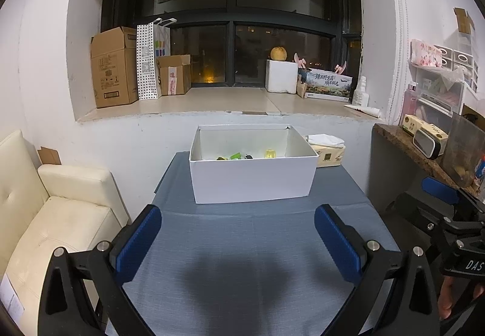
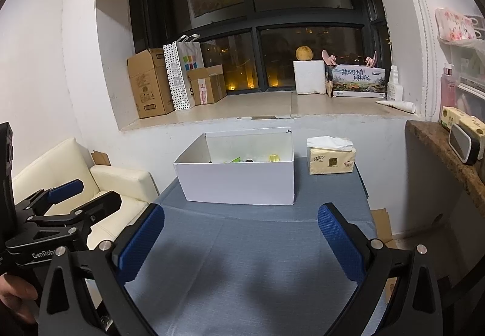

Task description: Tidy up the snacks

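Left black gripper with blue pads [image 1: 238, 230] spread wide and holding nothing above the blue-grey cloth table [image 1: 257, 245], open white cardboard box [image 1: 253, 181] ahead with small green and yellow snacks [image 1: 245, 155] inside, right black gripper with blue pads [image 2: 241, 230] also wide and holding nothing, same box at the far end, yellow tissue pack [image 2: 331, 160] just beside it on the right.

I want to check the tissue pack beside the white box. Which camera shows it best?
The right wrist view: the tissue pack stands clear of the white box, front face and tissue visible. In the left wrist view the box's corner hides part of it.
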A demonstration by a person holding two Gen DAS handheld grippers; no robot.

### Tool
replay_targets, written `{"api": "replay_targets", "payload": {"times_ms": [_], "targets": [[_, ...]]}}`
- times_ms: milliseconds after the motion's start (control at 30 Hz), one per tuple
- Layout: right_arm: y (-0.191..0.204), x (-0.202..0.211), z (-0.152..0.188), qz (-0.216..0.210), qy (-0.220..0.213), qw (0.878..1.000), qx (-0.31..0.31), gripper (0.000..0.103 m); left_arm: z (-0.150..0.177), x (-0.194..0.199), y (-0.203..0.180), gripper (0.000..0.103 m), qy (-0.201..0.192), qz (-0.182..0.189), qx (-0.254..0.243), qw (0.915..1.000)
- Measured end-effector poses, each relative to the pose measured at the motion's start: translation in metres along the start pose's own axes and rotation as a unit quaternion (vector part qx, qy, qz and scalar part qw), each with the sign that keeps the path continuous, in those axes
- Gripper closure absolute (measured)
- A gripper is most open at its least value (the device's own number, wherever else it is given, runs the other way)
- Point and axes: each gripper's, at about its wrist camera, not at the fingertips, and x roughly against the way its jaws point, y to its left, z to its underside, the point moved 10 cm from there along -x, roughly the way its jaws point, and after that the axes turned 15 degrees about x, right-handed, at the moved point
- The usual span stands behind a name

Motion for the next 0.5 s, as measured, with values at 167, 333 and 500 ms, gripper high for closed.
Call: {"api": "replay_targets", "payload": {"times_ms": [167,333,500], "targets": [[-0.0004,0.0005,0.0001,0.000,-0.001,1.000,0.000,0.000,0.0003,0.0002,0.0005,0.000,0.001,0.000,-0.001,1.0000],[0.0005,0.0008,0.0004,-0.002,-0.001,1.000,0.001,0.000,-0.0003,0.0010,0.0014,0.000,-0.001,0.000,-0.003,1.0000],[0.0001,0.0014,0.0011,-0.002,-0.001,1.000,0.002,0.000,0.0007,0.0012,0.0018,0.000,0.000,0.000,-0.004,1.0000]]}}
